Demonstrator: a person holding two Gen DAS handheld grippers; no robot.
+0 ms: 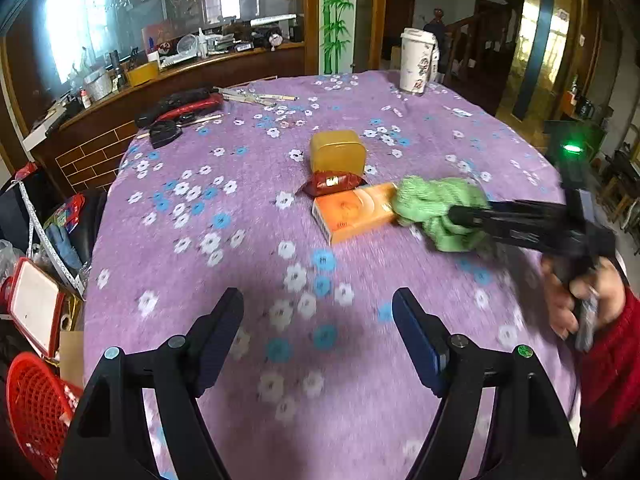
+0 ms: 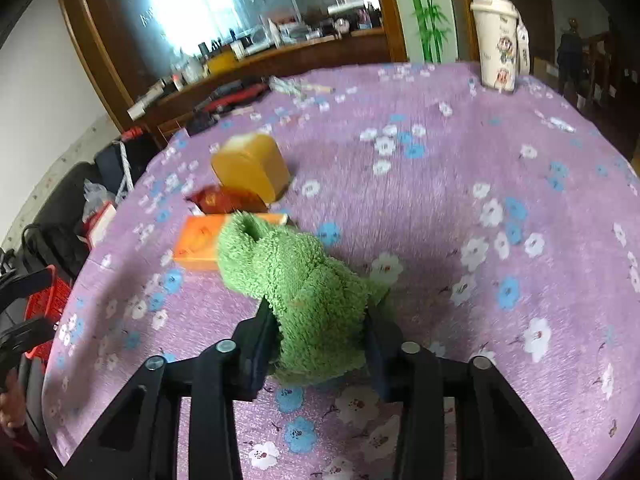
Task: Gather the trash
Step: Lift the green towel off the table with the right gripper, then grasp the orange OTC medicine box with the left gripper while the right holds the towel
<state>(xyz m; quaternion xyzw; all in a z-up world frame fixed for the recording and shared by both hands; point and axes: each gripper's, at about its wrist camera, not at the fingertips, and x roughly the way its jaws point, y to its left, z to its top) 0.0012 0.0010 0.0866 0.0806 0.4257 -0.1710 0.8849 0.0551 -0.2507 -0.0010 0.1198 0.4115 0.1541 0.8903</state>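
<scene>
Looking across a round table [image 1: 240, 240] draped in a purple flowered cloth, both wrist cameras face a small cluster of litter near its middle. At the far left, below the table edge, a red plastic basket [image 1: 36, 408] sits on the floor, likely the bin. Moving right, the left gripper [image 1: 318, 320] hangs over bare cloth with its jaws spread wide and nothing between them. Beyond it stand a yellow box [image 1: 338, 156], a red wrapper [image 1: 332, 184] touching its front, and an orange carton [image 1: 352, 214] just beside that. Further right, the right gripper [image 2: 320, 336] has its pads pressed into a fluffy green cloth [image 2: 296, 280], whose far end overlaps the carton.

The step in hand appears to be lifting the cloth; next comes carrying it leftward to the basket.

Only the left view shows the person's hand [image 1: 576, 300] and red sleeve; only the right view shows the pinch close up. A white cup [image 2: 496, 44] stands at the far edge.
</scene>
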